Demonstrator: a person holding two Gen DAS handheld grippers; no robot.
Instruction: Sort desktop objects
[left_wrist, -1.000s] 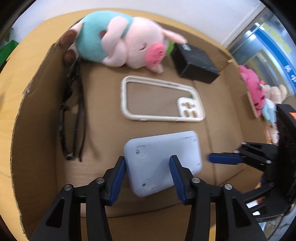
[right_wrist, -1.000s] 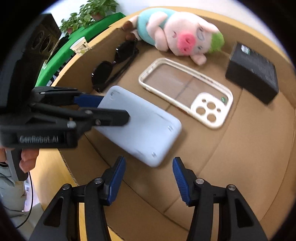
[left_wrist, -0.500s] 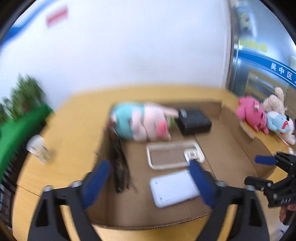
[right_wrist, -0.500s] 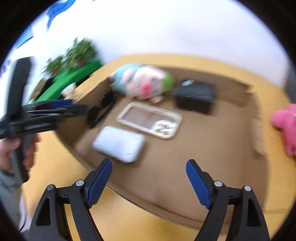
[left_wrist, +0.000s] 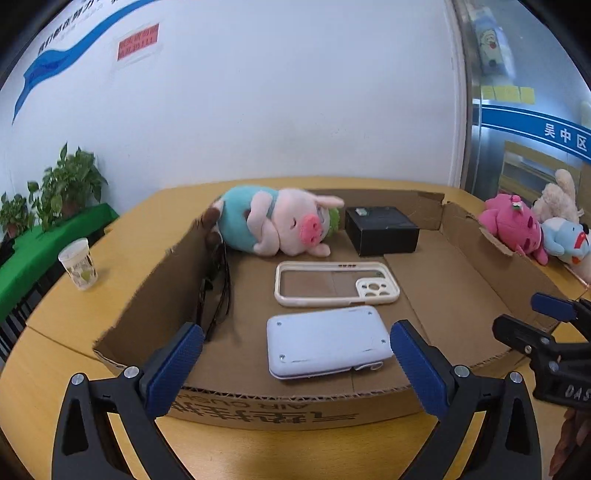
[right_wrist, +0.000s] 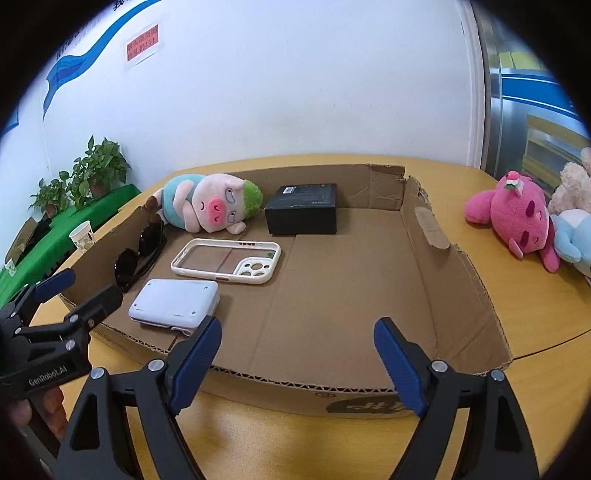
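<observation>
Both grippers hovering, jaws wide, gripping nothing; pink plush (right_wrist: 513, 218) lying outside cardboard tray (right_wrist: 461, 280), nearer right gripper (right_wrist: 297, 362).

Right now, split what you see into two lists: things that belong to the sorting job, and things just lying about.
Part of the job:
cardboard tray
pig plush
black box
phone case
sunglasses
white device
pink plush, probably, lying outside the tray with other soft toys

Just lying about:
paper cup
potted plants
red wall notice
</observation>
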